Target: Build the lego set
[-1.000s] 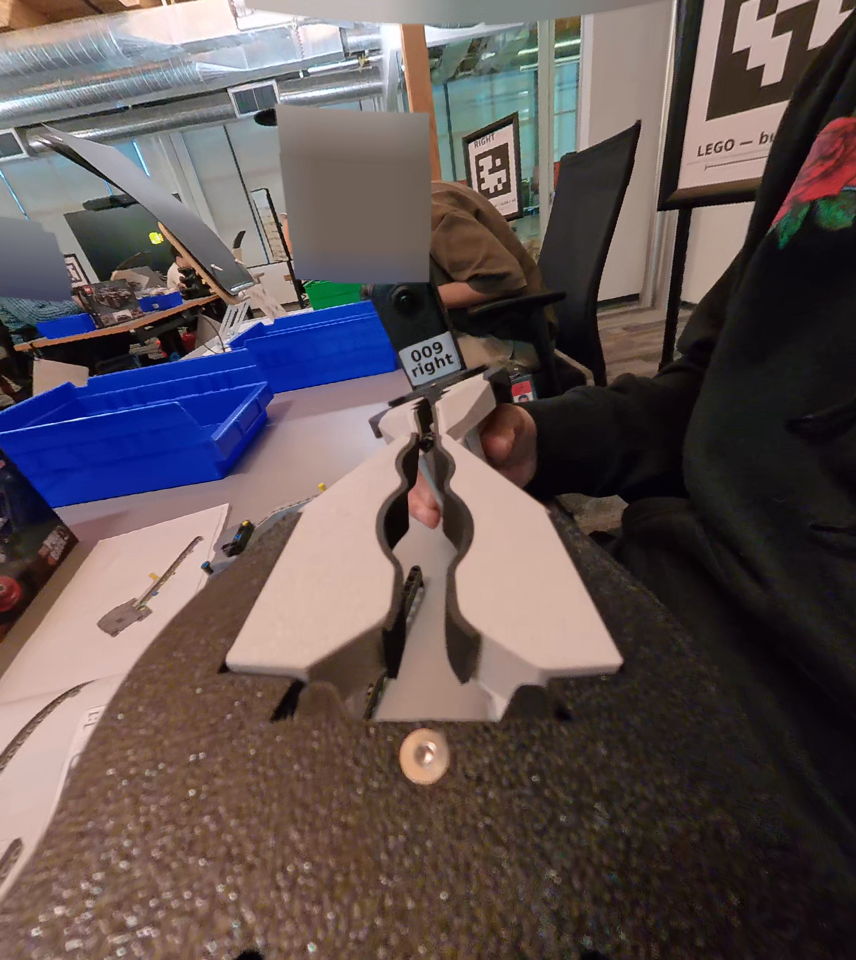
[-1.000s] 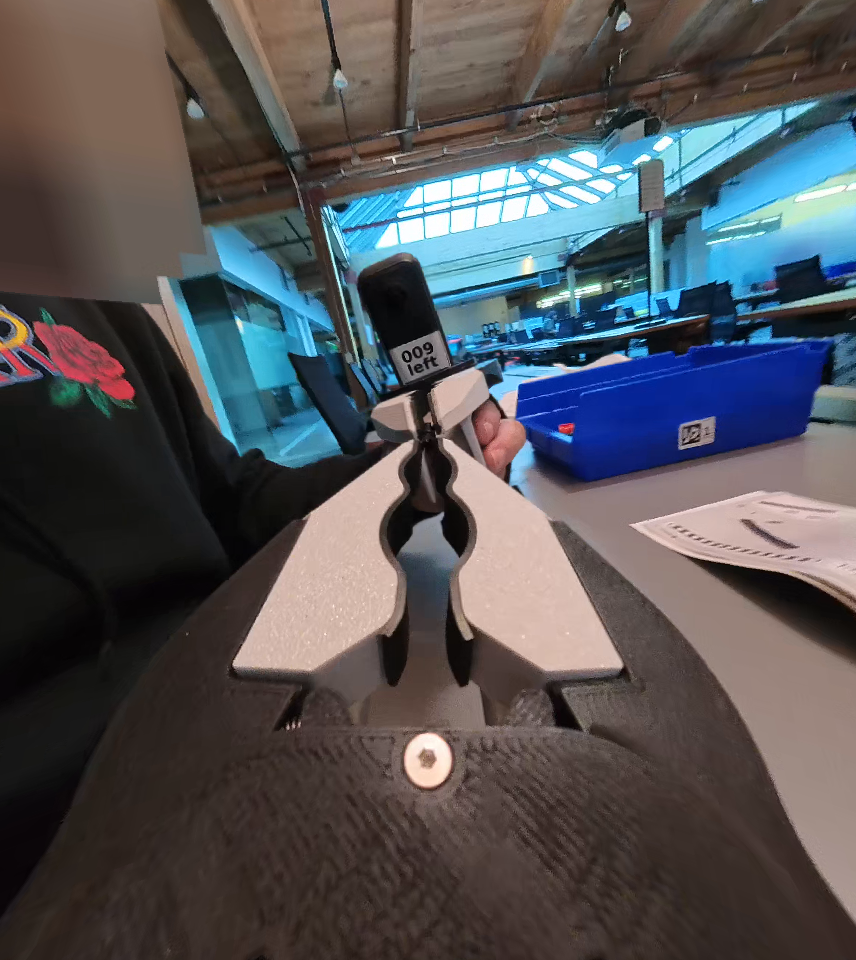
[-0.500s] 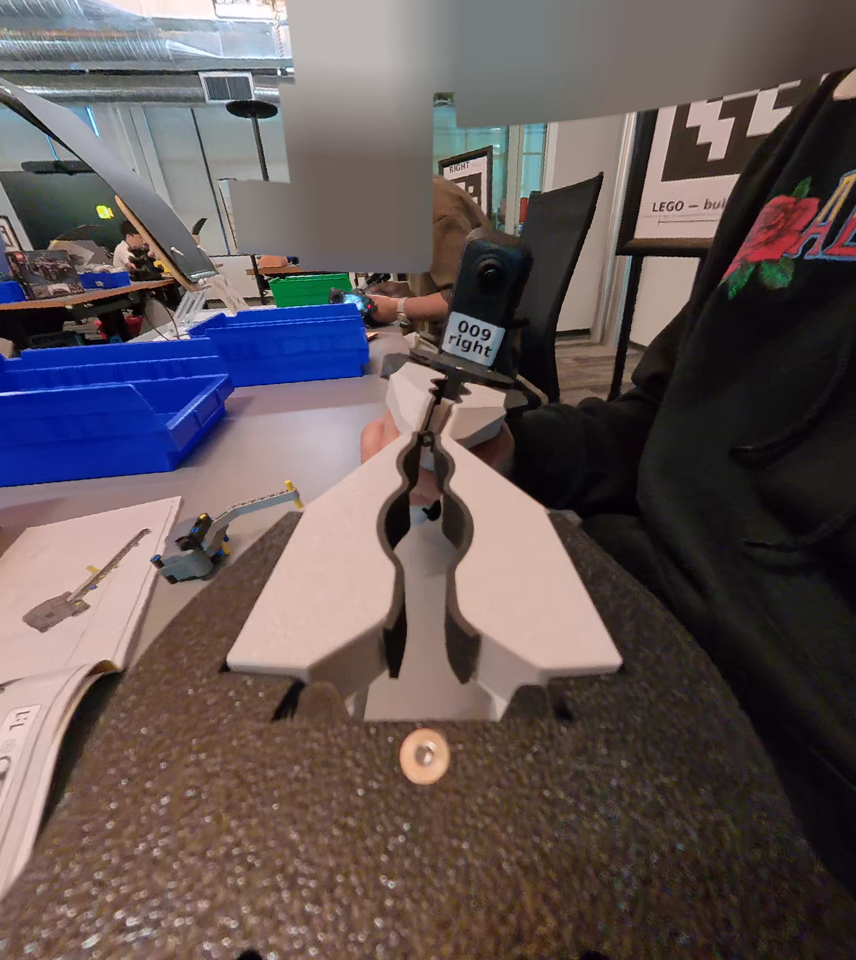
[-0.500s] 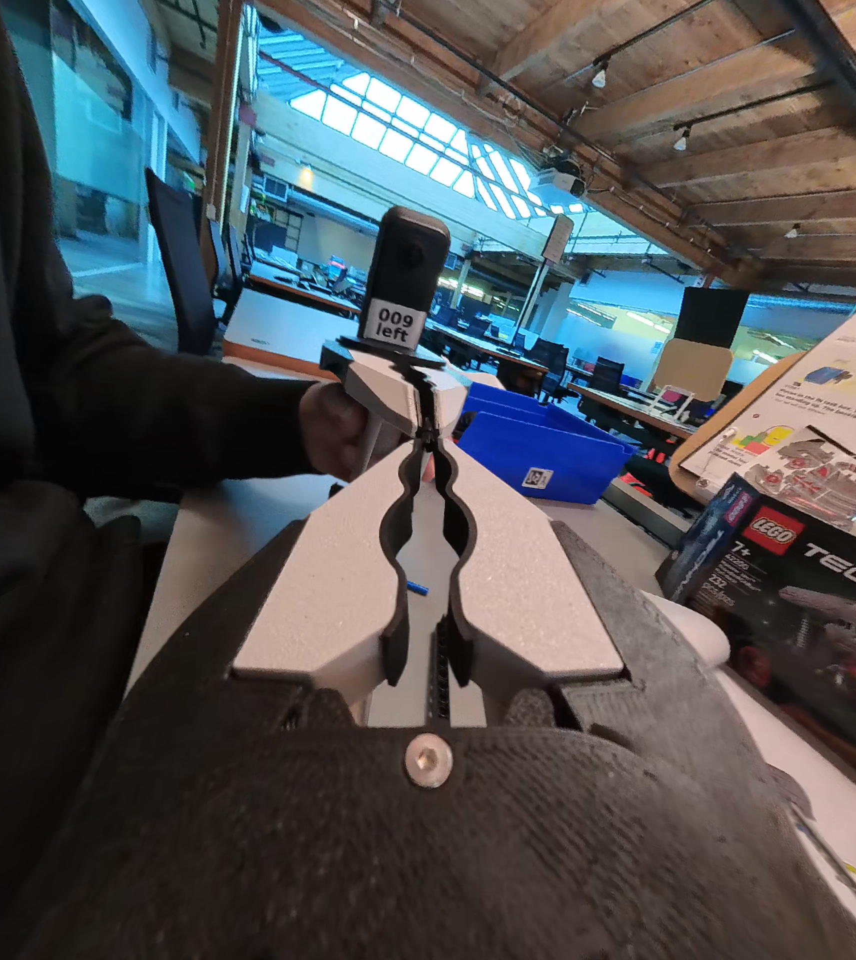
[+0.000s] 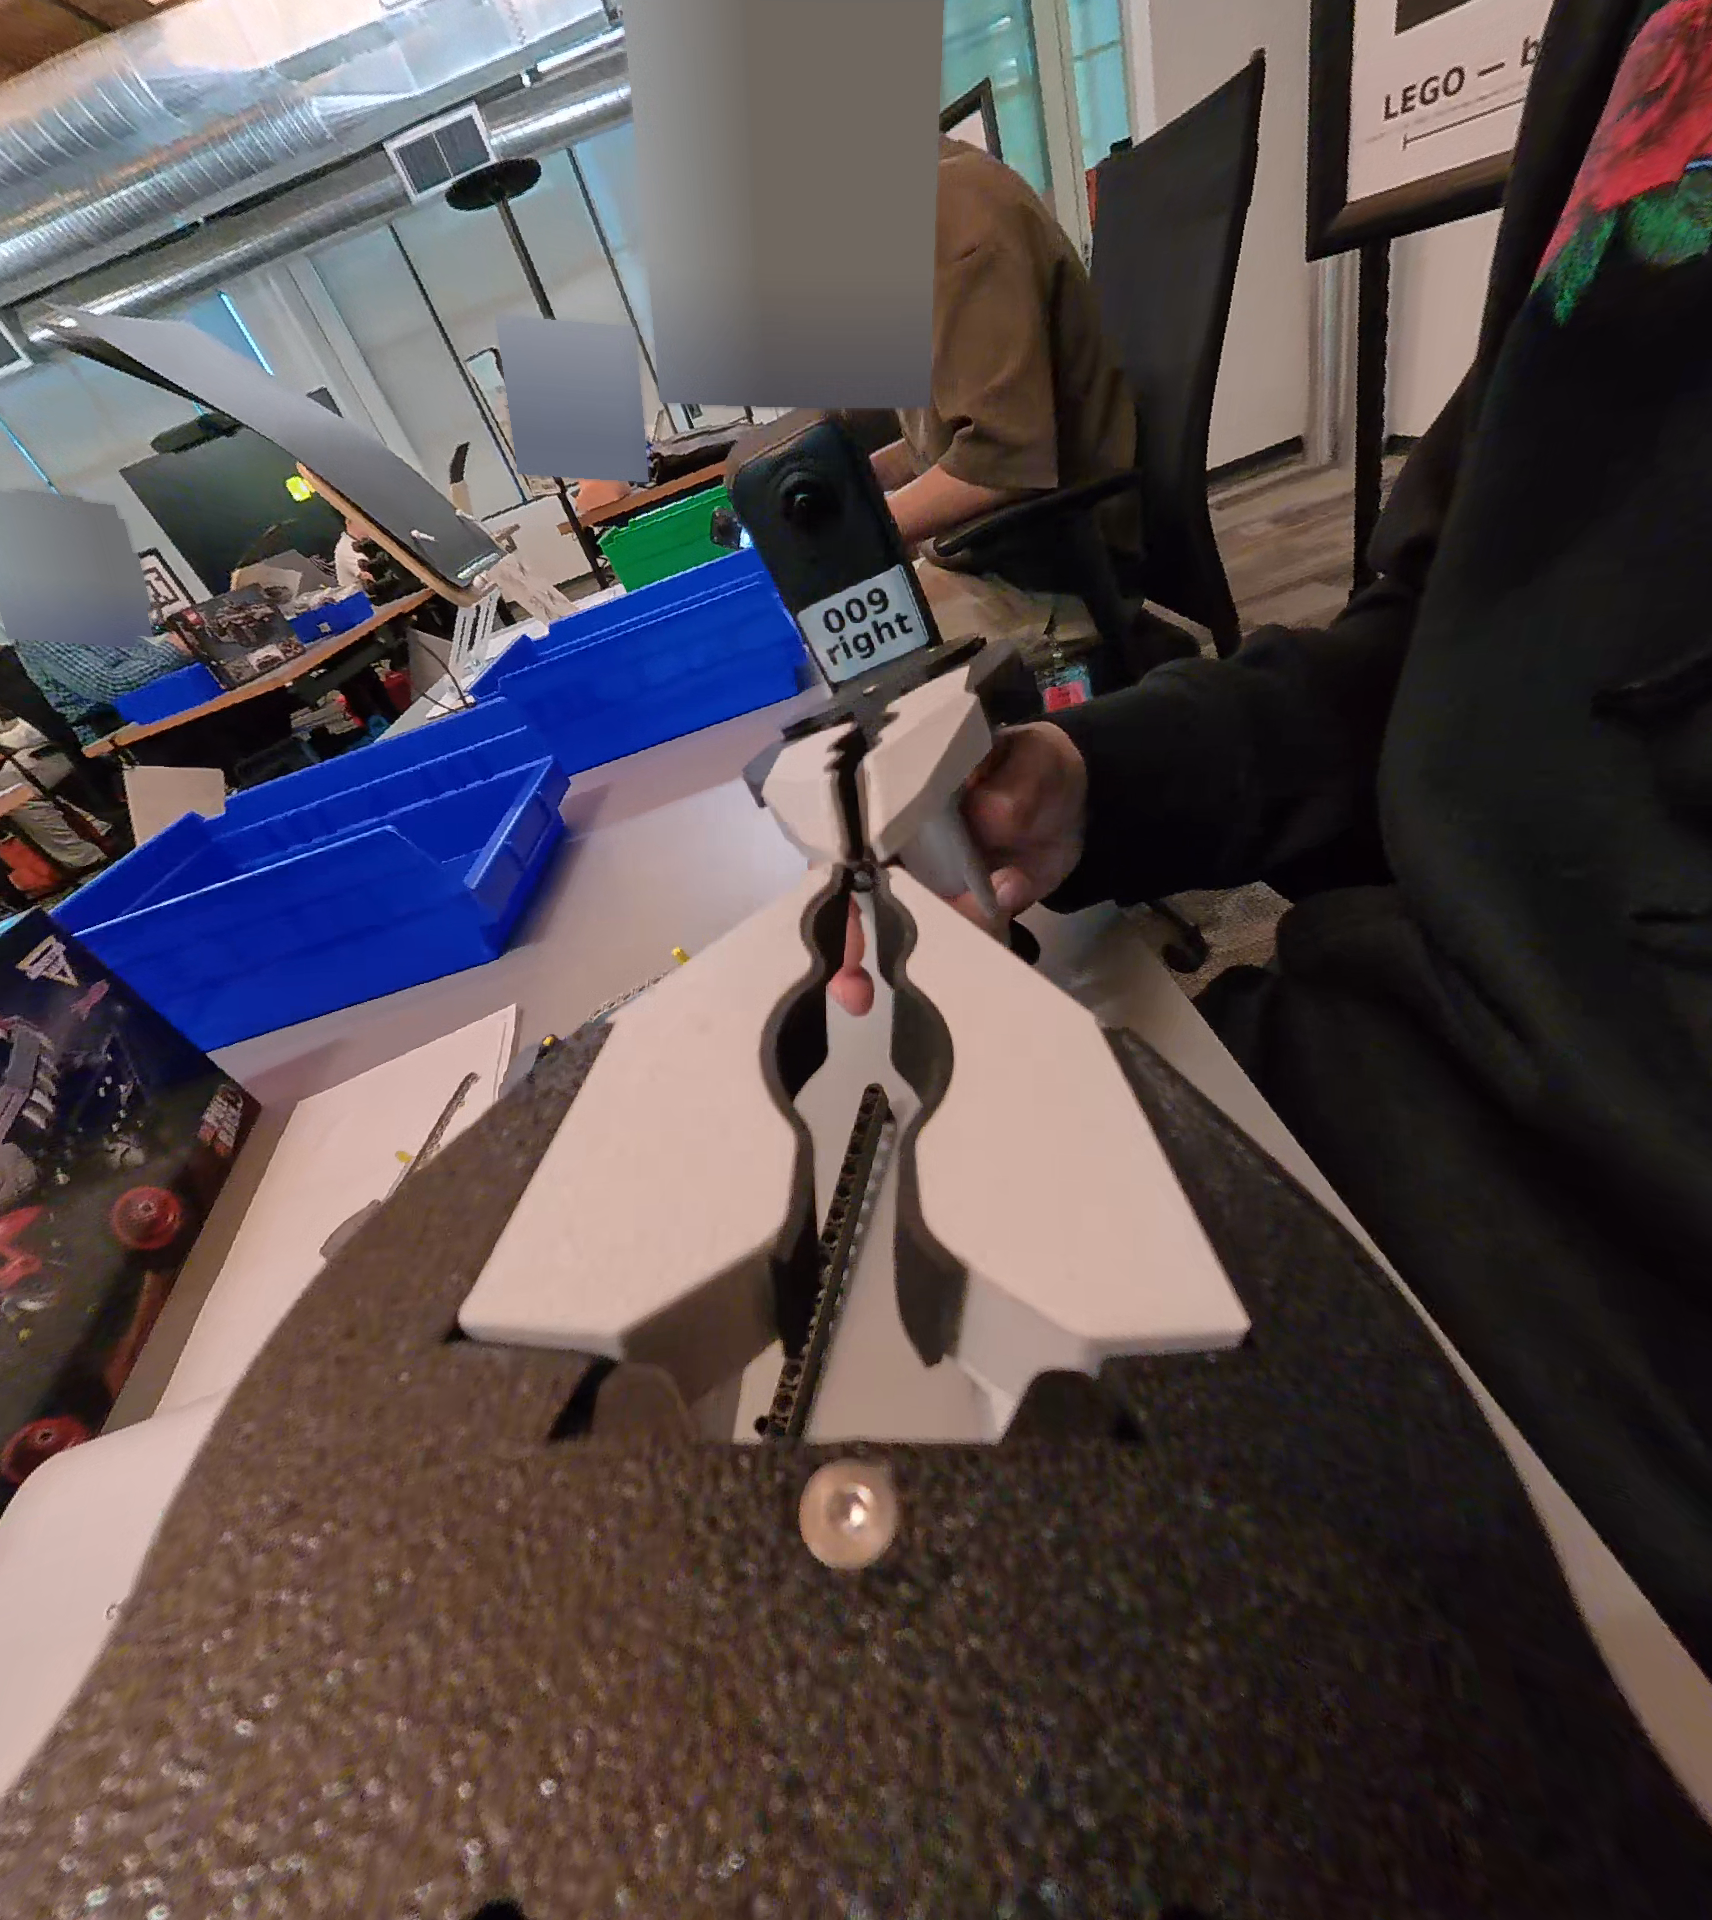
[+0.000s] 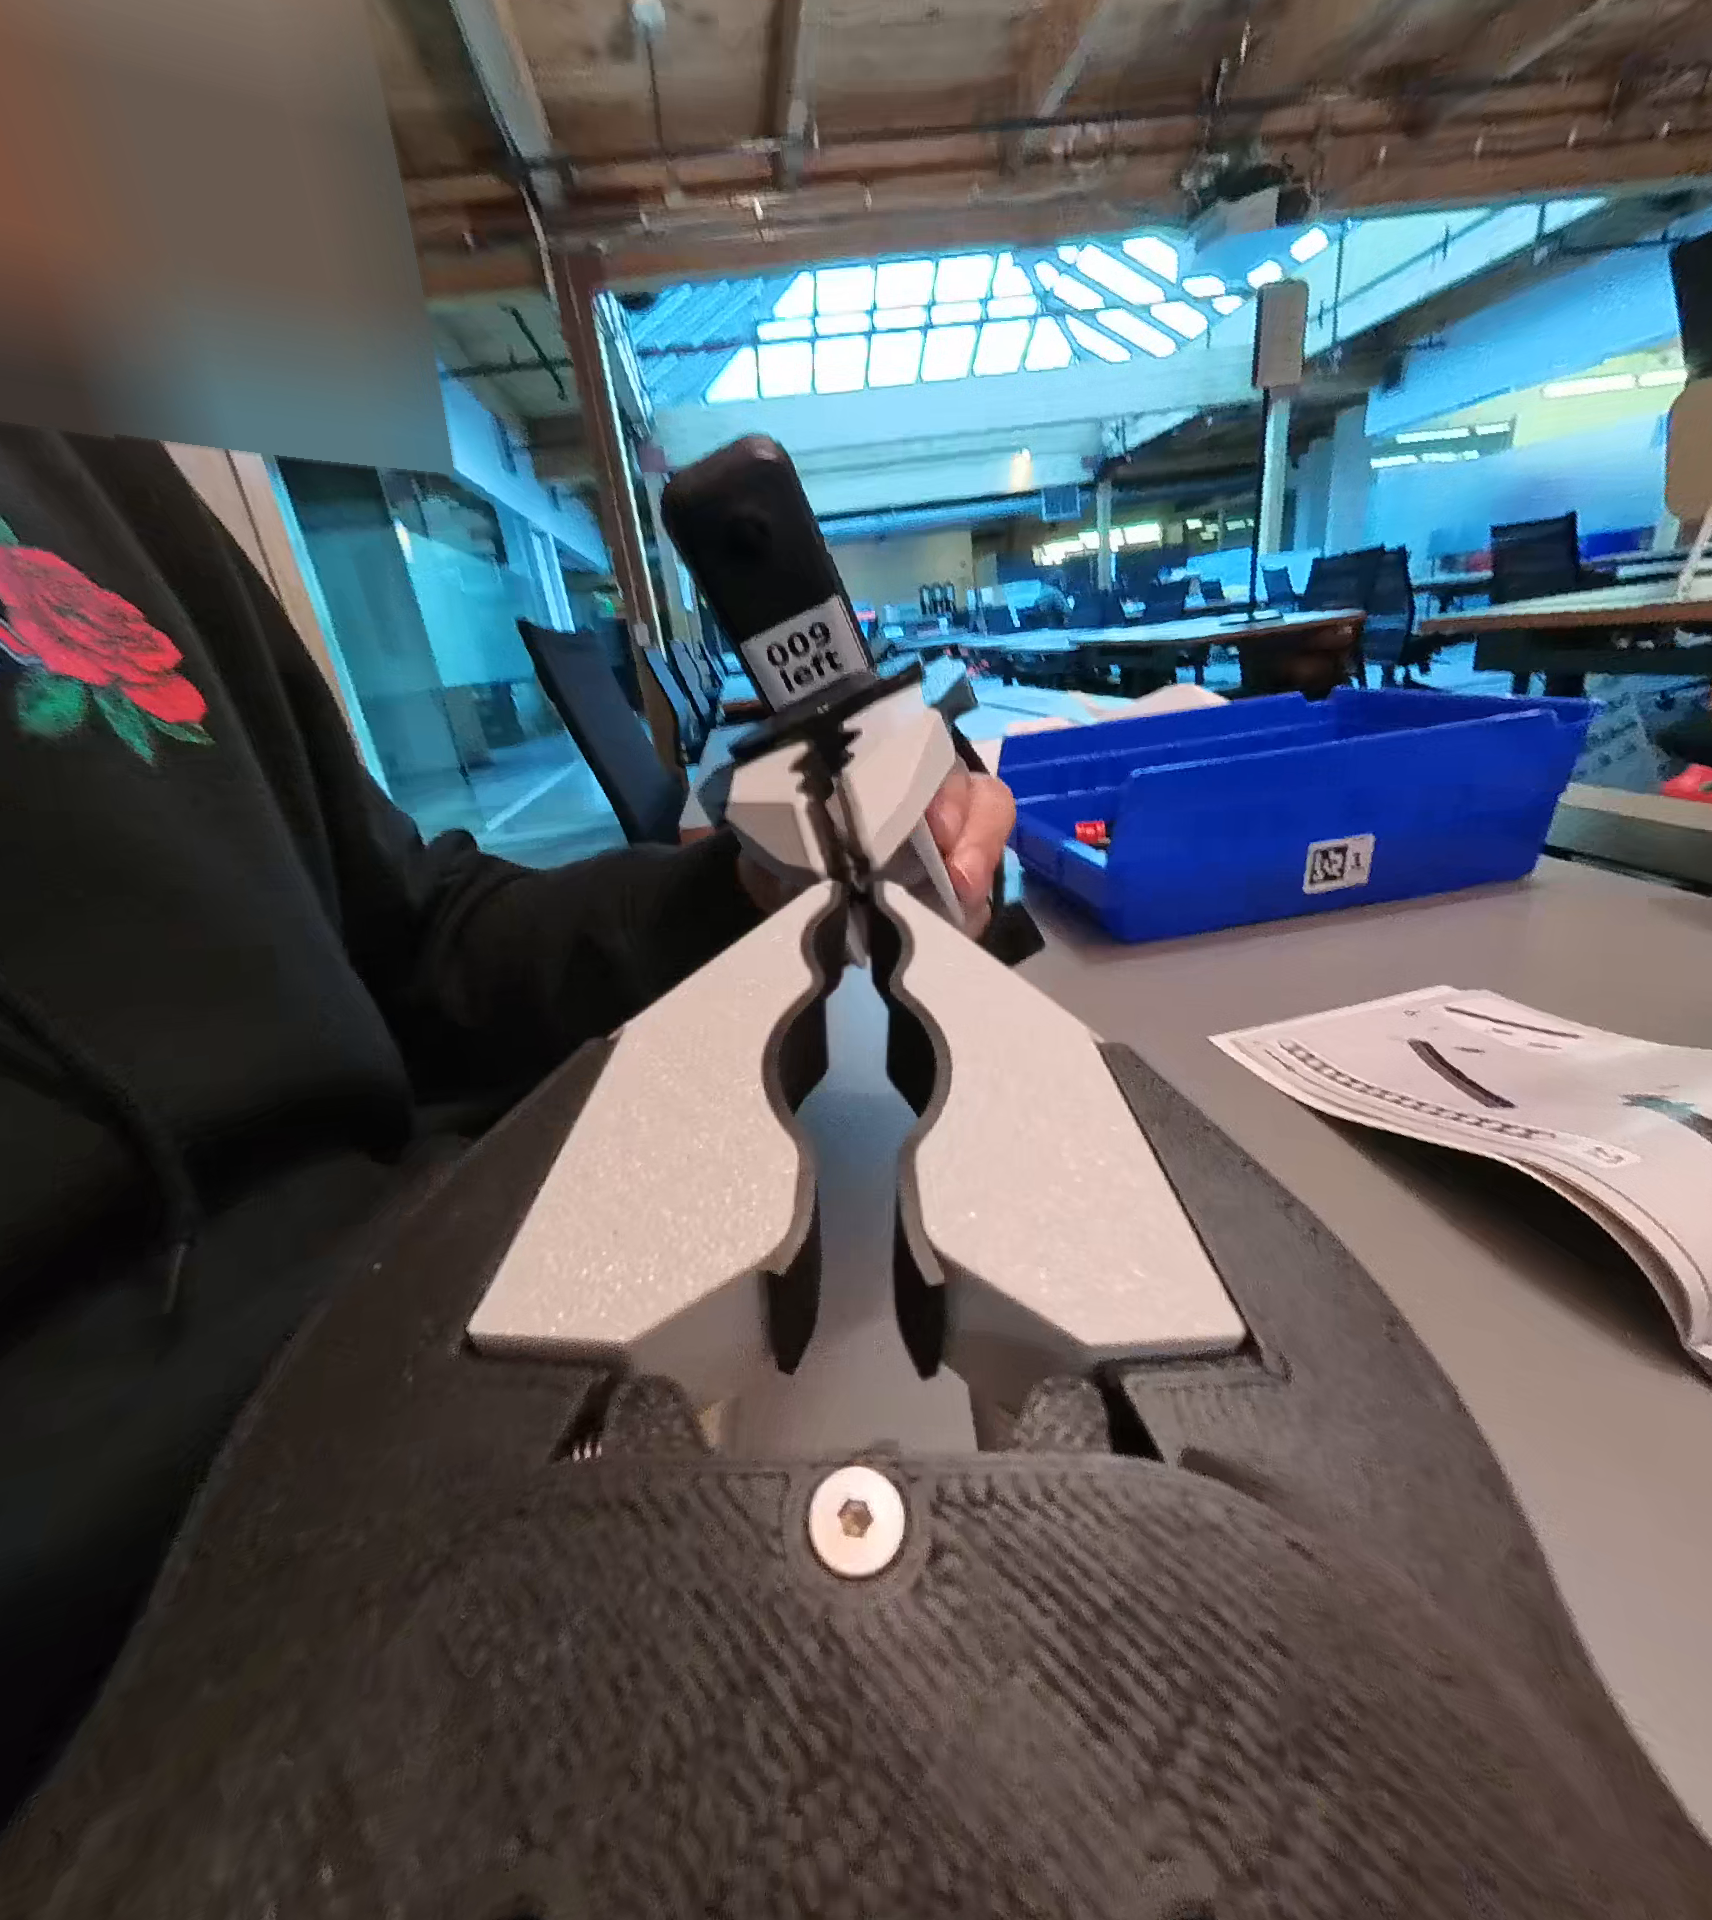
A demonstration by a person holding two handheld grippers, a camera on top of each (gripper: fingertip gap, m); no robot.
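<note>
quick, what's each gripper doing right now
Left gripper: tips closed, gripping something small and dark; what it is cannot be told.
Right gripper: tips closed; any hold cannot be told.

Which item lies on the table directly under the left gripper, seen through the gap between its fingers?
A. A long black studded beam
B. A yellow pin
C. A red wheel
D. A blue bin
A: in the left wrist view a long black beam with a row of holes runs along the gap of the left gripper, lying below it on the grey table.
</note>
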